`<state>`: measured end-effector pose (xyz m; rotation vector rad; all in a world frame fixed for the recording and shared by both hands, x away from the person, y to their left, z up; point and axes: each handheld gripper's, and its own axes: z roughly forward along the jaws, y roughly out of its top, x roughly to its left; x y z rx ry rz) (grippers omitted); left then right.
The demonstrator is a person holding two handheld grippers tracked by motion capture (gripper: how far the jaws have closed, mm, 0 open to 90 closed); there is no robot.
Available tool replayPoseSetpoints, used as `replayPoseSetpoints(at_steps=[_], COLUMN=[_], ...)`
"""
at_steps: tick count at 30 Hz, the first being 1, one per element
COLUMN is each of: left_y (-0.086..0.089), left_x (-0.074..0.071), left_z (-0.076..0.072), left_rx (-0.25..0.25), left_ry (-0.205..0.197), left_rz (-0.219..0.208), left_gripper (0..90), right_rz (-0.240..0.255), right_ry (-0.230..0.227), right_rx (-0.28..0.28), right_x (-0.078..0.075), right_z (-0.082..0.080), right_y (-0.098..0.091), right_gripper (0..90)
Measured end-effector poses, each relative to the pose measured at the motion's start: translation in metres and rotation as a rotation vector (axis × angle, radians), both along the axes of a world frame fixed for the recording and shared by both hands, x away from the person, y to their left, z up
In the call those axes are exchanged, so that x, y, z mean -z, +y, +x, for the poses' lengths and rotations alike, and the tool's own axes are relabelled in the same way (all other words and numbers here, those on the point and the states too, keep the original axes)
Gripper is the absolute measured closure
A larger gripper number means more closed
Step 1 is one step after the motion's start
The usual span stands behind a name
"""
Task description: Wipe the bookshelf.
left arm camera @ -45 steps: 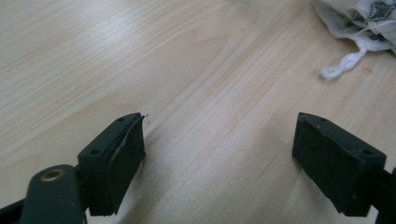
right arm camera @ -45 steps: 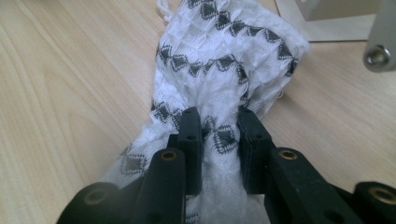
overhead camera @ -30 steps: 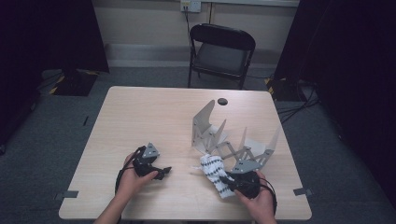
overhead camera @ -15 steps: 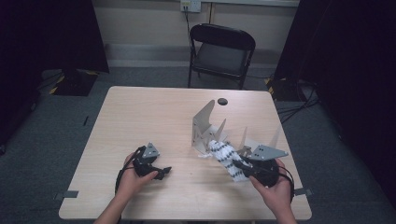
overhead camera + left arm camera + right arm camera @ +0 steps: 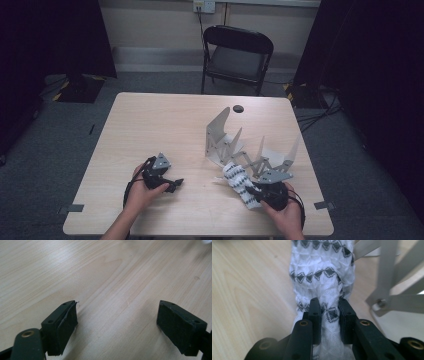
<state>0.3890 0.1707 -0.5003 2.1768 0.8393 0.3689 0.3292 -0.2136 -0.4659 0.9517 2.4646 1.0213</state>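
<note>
Cloth (image 5: 322,277) work is in hand: our right tool (image 5: 329,307) pinches a white cloth with black zigzag bands, its jaws pressed onto a bunched fold. In the high view the cloth (image 5: 239,181) lies near the front edge of the surface (image 5: 150,125), toward the right front corner, just in front of a grey folding rack (image 5: 240,147) whose slats rise from a flat base. We judge that we are carrying the cloth toward the rack to hang it over a slat. The next move calls for lifting the bunch clear of the surface, raising it above the slat tops and draping it without knocking the light frame.

Our left tool (image 5: 117,325) rests low over bare wood near the front edge, left of middle, jaws spread wide with nothing between them; it could steady the rack or take a free corner.

Some things are hard to make out. How much of the cloth trails under our right hand (image 5: 282,210) we cannot tell, nor whether it touches the rack. The small dark round thing (image 5: 238,108) near the far edge is too small to name.
</note>
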Motion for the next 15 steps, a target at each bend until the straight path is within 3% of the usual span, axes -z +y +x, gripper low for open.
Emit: replayPoseSetpoints(at_steps=[7,11,12,13,15], left_y=[0.0,0.0,0.0,0.0,0.0], left_x=[0.0,0.0,0.0,0.0,0.0], left_z=[0.0,0.0,0.0,0.0,0.0], left_rx=[0.0,0.0,0.0,0.0,0.0], left_ry=[0.0,0.0,0.0,0.0,0.0], left_rz=[0.0,0.0,0.0,0.0,0.0], left_gripper=[16.5,16.5,16.5,16.5,16.5], right_rz=[-0.013,0.021,0.021,0.054,0.066], right_ry=[0.035,0.043,0.043,0.005,-0.022], right_rx=[-0.024,-0.009,-0.009,-0.004,0.012], right_x=[0.012,0.011,0.011,0.002,-0.005], right_z=[-0.003,-0.005,-0.005,-0.005,-0.004], right_y=[0.007,0.007,0.007,0.006,0.006], right_gripper=[74.0,57.2,57.2,48.8,42.3])
